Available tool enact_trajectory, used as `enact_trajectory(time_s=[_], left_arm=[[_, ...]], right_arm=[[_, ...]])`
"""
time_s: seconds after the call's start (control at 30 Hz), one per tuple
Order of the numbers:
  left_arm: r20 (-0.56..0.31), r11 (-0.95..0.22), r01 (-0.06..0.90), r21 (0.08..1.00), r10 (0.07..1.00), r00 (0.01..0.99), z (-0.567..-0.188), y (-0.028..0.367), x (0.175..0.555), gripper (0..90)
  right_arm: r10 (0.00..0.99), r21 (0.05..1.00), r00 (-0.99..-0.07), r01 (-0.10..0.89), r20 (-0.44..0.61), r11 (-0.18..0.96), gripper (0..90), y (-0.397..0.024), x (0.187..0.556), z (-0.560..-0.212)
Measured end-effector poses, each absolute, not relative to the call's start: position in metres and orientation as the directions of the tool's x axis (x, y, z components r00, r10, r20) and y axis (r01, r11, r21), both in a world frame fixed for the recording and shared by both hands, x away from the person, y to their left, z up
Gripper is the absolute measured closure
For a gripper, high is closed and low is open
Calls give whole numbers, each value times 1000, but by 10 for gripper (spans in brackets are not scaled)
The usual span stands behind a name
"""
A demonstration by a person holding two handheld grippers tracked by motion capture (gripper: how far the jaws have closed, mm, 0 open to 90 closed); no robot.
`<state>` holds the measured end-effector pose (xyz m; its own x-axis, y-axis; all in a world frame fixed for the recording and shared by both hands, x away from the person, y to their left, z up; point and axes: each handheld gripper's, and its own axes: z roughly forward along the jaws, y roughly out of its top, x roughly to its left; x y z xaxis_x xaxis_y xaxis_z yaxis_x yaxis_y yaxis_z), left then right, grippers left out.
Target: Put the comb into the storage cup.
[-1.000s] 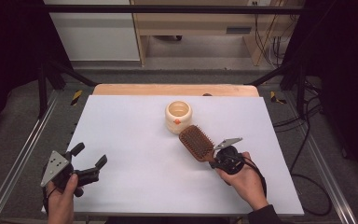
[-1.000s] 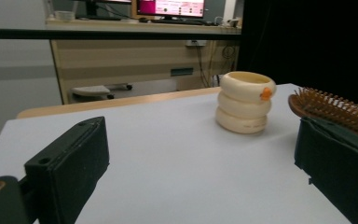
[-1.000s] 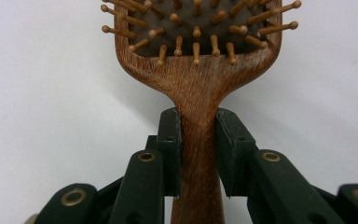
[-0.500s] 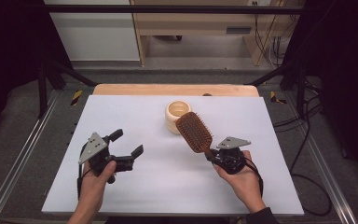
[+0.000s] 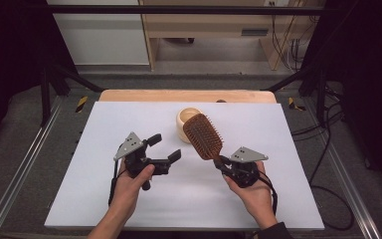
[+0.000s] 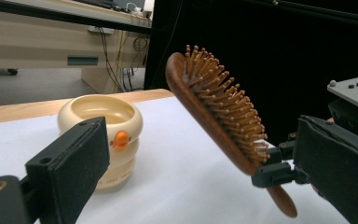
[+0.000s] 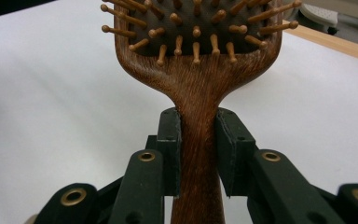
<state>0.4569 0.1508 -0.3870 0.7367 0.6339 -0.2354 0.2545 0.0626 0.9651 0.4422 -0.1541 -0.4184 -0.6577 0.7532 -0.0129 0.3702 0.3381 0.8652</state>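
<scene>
One cream bowl (image 5: 186, 121) – nothing visible inside – sits just beyond the right gripper (image 5: 222, 164), clamped on a hairbrush (image 5: 203, 136) handle; the left gripper (image 5: 165, 148) gapes empty.

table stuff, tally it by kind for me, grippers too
hairbrush: 1, wooden, its handle clamped in the right gripper
cream cup: 1, standing behind the brush
handheld grippers: 2, the left gripper with open jaws holding nothing
total: 4

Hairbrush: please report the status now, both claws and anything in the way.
Right claw shut on hairbrush handle, brush raised. Left claw open, empty. Cream cup just behind brush head.
</scene>
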Motion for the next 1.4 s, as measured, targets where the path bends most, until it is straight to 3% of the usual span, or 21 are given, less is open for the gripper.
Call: enact_trajectory(time_s=[0.9,1.4], left_arm=[[-343,124,339,933,601,722,-389,122,476,47],[-381,165,355,920,588,714,-387,120,476,129]], right_arm=[[716,890,-696,295,-49,347,728,-133,432,-419],[713,896,-699,281,-55,344,728,-129,430,-418]])
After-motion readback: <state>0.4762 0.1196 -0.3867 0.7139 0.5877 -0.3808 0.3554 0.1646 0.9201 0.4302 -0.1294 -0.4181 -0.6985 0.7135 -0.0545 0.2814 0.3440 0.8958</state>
